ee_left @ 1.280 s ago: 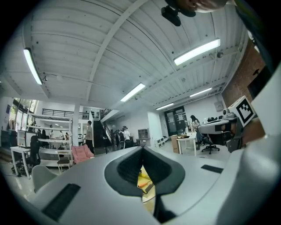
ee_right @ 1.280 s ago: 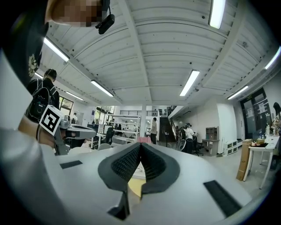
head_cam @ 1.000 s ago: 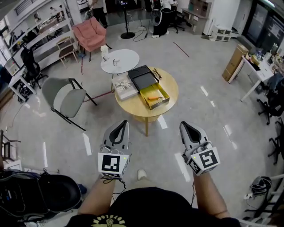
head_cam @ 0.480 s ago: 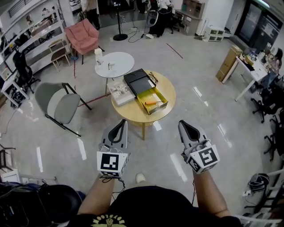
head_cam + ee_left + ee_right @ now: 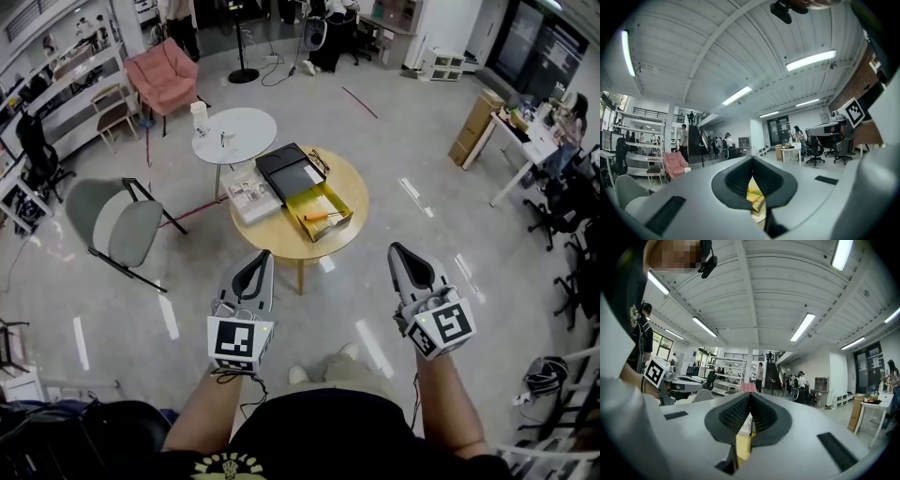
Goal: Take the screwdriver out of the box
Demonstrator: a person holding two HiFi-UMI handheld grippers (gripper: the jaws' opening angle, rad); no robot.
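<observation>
The orange-handled screwdriver (image 5: 319, 216) lies inside the open yellow box (image 5: 339, 201) on the round wooden tabletop (image 5: 279, 240). The left tongs (image 5: 255, 261) and right tongs (image 5: 401, 251), both closed and empty, are held short of that tabletop's near edge.

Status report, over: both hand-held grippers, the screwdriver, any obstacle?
Left hand-held gripper shut, empty; right hand-held gripper shut, empty. Screwdriver lies in yellow box on round table, untouched. No obstacle seen before the table.
</observation>
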